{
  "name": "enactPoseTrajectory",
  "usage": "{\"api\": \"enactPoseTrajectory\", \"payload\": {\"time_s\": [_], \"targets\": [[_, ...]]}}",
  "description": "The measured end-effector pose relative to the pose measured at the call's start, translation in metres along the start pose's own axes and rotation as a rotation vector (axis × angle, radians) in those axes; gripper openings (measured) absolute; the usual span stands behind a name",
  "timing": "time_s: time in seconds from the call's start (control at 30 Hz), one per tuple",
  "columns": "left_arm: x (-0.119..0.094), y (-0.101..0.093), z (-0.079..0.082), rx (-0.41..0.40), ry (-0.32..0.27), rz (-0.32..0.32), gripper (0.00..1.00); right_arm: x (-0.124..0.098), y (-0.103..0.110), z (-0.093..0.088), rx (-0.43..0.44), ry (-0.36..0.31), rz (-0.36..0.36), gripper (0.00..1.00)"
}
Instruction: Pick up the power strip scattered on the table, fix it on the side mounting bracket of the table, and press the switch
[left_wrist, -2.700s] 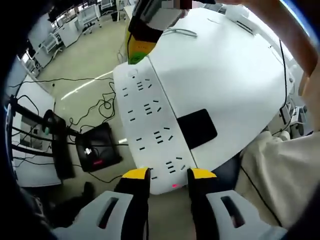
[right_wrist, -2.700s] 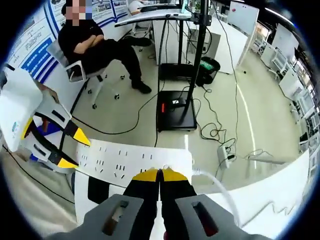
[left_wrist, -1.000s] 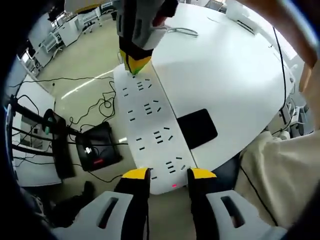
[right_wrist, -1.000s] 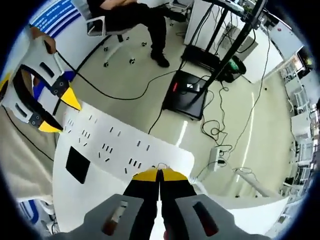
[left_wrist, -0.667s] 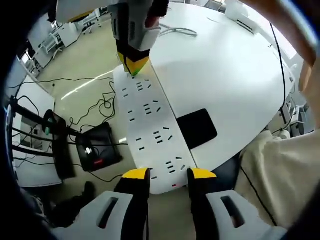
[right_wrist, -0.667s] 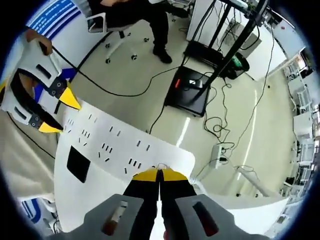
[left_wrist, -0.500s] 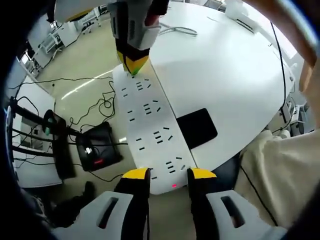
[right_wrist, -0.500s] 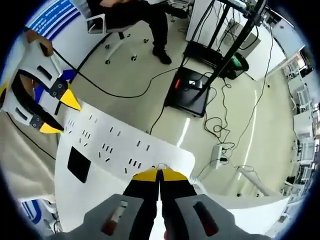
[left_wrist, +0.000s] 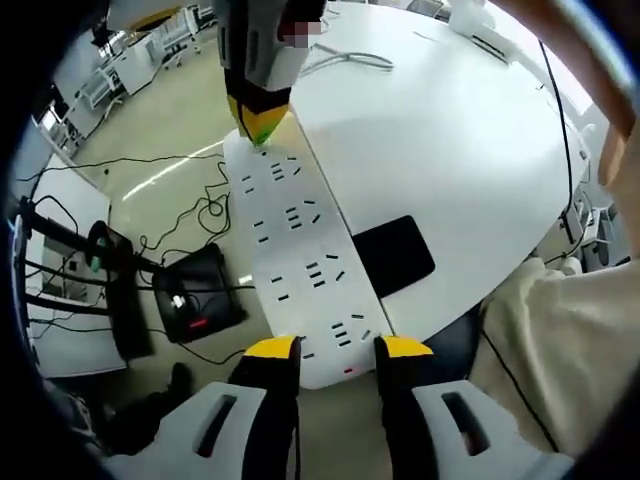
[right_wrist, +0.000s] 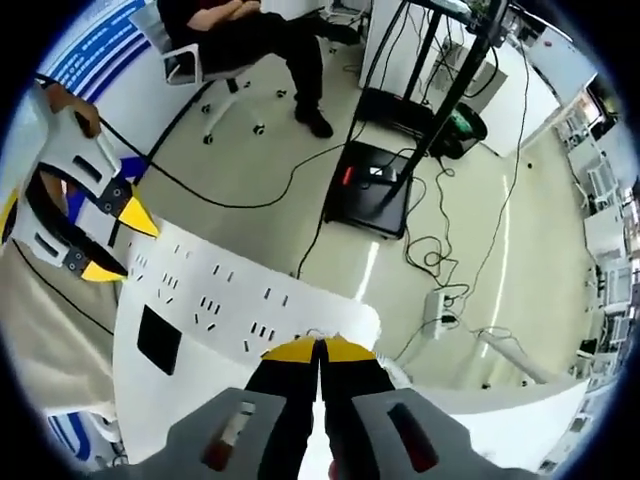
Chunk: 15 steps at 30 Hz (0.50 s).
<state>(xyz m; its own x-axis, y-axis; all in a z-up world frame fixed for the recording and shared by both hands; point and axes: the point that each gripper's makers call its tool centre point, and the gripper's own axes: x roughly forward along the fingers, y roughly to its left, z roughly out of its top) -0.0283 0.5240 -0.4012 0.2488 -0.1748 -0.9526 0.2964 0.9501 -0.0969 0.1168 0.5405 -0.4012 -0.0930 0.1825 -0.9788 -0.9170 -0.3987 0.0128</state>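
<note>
Power strip (left_wrist: 300, 270) is seen lying along the edge of the white surface (left_wrist: 450, 150), apparently seated at the side bracket, though the bracket itself is hidden beneath it and its engagement cannot be confirmed. The near end of the strip is pinched between the yellow-tipped jaws of the left claw (left_wrist: 337, 348), where a small red light glows on the strip's end face. At the far end, the right claw (right_wrist: 320, 350) is pressed together with its tips brought down onto the strip's top face, close to where the white cord (left_wrist: 345, 62) leaves it; the switch is judged to lie under those tips, but it is covered and cannot be made out. Several things could go wrong from here. If the tips are placed slightly off the switch, the press may be wasted on bare casing. If too much force is applied while the strip is only loosely seated, it may be tipped or dislodged toward the floor (right_wrist: 300, 170) below. If the left claw's hold is released too early, the strip may slide along the edge under the push.
</note>
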Motion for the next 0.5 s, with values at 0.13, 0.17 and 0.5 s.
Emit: {"api": "enactPoseTrajectory", "payload": {"time_s": [0.13, 0.17, 0.5], "targets": [[0.000, 0.000, 0.000, -0.002, -0.004, 0.000, 0.35, -0.005, 0.001, -0.004, 0.017, -0.015, -0.012, 0.00], [0.000, 0.000, 0.000, -0.002, -0.004, 0.001, 0.35, -0.006, 0.000, -0.004, 0.024, -0.023, -0.017, 0.00], [-0.001, -0.001, 0.000, 0.013, -0.026, -0.011, 0.33, -0.020, 0.007, 0.003, 0.065, -0.138, -0.017, 0.00]]}}
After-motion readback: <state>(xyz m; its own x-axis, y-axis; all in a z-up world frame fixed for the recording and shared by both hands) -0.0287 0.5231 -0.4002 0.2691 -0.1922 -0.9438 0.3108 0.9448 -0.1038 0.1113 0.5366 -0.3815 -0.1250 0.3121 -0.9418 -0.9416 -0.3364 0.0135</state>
